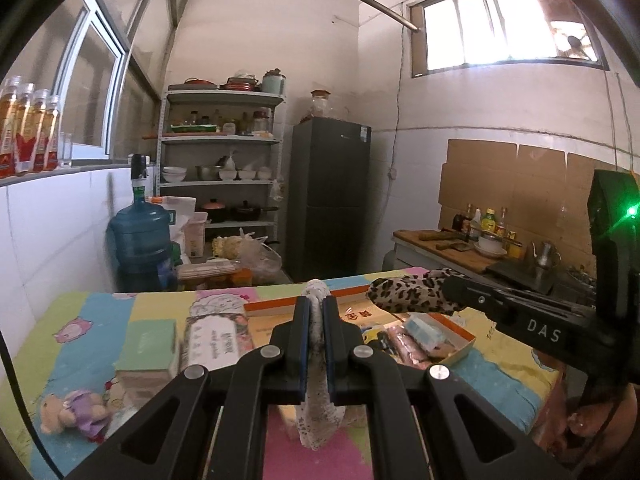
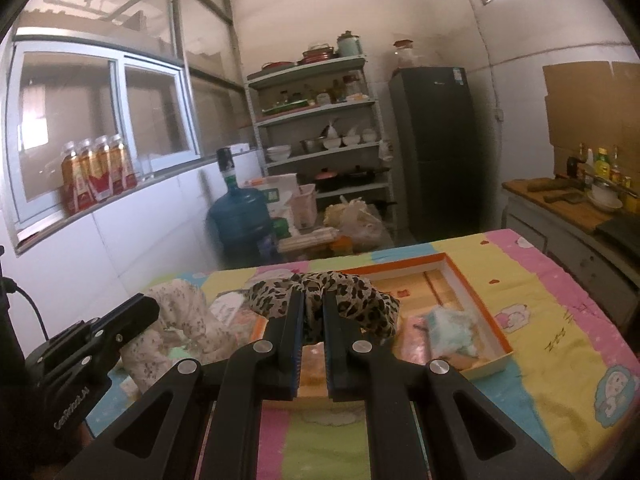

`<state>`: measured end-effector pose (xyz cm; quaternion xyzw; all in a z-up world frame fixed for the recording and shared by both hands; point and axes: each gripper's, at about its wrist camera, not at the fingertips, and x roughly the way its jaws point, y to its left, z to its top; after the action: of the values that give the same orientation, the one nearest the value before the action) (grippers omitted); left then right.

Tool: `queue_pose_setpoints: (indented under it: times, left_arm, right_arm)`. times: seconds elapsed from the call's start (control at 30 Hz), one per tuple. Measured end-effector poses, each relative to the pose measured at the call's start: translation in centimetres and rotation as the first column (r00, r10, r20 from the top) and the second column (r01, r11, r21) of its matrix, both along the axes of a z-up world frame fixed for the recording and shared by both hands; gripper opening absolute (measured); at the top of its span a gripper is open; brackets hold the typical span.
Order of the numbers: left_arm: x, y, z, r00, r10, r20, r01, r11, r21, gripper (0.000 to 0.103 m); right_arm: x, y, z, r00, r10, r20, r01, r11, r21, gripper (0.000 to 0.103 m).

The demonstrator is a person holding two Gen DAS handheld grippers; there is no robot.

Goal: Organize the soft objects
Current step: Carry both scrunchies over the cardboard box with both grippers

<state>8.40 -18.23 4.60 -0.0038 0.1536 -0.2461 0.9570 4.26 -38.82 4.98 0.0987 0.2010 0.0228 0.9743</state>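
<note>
Left gripper (image 1: 317, 312) clamps a white speckled cloth (image 1: 318, 420), right gripper (image 2: 311, 308) a leopard-print cloth (image 2: 360, 296), over a cartoon-print bedsheet (image 2: 560, 320) in a kitchen.

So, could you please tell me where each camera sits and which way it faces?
Left wrist: on the left gripper, facing shelves and fridge; its fingers clamp a white floral cloth; right gripper and a hand show.
Right wrist: on the right gripper, same direction; fingers clamp a leopard-print cloth; left gripper shows.
Shared: orange-rimmed box, cartoon-print cover.

"DAS" on right gripper (image 1: 374, 294), "GenRobot.AI" on left gripper (image 2: 154, 304)
</note>
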Motion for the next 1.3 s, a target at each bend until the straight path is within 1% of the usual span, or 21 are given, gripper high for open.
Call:
queue_pose_setpoints:
  times: [0.27,0.53,0.73,1.1,1.23,1.3]
  left_arm:
    - [2.7,-3.4,0.0,1.0,-0.013,-0.011,0.013,1.0,0.016,0.007]
    - [6.4,-6.6,0.0,0.998,-0.031,-0.047,0.031,1.0,0.001,0.007]
    - [8.9,-8.5,-0.5,0.997,-0.027,-0.068,0.028,1.0,0.01,0.007]
    - [12.5,-11.2,-1.1,0.994,-0.037,-0.104,0.035,0.999,-0.016,0.007]
    - [14.0,-12.0,-2.4,0.986,-0.047,-0.161,0.045,0.999,-0.014,0.007]
    - [14.9,-12.2,-3.4,0.977,-0.048,-0.208,0.046,0.999,-0.015,0.007]
  right_arm:
    - [2.8,-3.0,-0.5,1.0,-0.022,-0.011,0.022,1.0,-0.006,0.009]
    - [6.2,-5.6,-1.2,0.999,-0.037,-0.032,0.037,0.999,-0.01,0.009]
    - [8.5,-7.3,-2.0,0.998,-0.038,-0.049,0.039,0.999,0.008,0.009]
    - [11.8,-10.0,-3.0,0.996,-0.054,-0.066,0.054,0.999,0.008,0.009]
    - [12.9,-10.6,-3.9,0.994,-0.05,-0.094,0.052,0.999,0.017,0.009]
    - [13.6,-10.8,-4.8,0.992,-0.039,-0.118,0.043,0.999,0.033,0.009]
